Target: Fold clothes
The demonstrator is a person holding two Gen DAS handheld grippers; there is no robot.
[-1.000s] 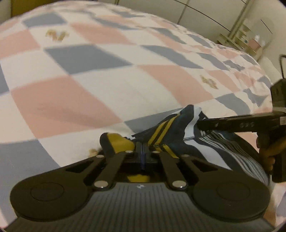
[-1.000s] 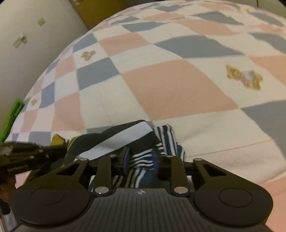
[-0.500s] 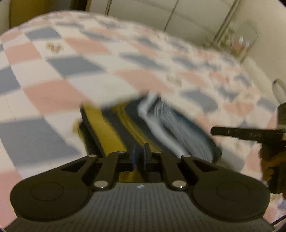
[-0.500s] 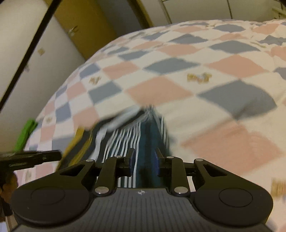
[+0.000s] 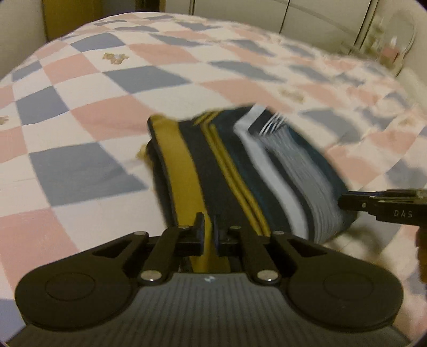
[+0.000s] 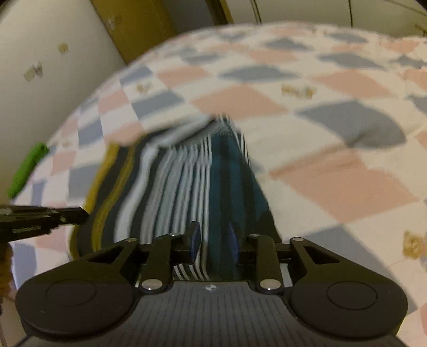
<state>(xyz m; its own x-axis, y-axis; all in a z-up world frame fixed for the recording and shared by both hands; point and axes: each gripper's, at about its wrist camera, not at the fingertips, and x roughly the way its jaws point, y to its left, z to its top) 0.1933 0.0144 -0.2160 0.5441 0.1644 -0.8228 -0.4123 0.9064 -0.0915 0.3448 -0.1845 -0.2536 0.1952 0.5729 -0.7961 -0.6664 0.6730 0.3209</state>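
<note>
A striped garment (image 5: pixel 240 170), dark navy with mustard yellow, white and teal bands, hangs stretched between both grippers above the bed. My left gripper (image 5: pixel 209 227) is shut on its yellow-banded edge. My right gripper (image 6: pixel 212 241) is shut on the white-and-teal striped edge of the same garment (image 6: pixel 186 186). Each view shows the other gripper from the side: the right gripper (image 5: pixel 384 204) at the garment's right edge, the left gripper (image 6: pixel 45 217) at its left edge. The garment's far end is blurred by motion.
A checked bedspread (image 5: pixel 106 106) in pink, blue-grey and white covers the bed under the garment. Wardrobe doors (image 5: pixel 307 16) stand behind the bed, a wooden door (image 6: pixel 138 24) at the far corner. A green object (image 6: pixel 26 170) sits at the bed's left edge.
Both grippers have lifted and pulled back, drawing the bunched garment up from the bedspread and stretching it out lengthwise. Both stay shut on the cloth.
</note>
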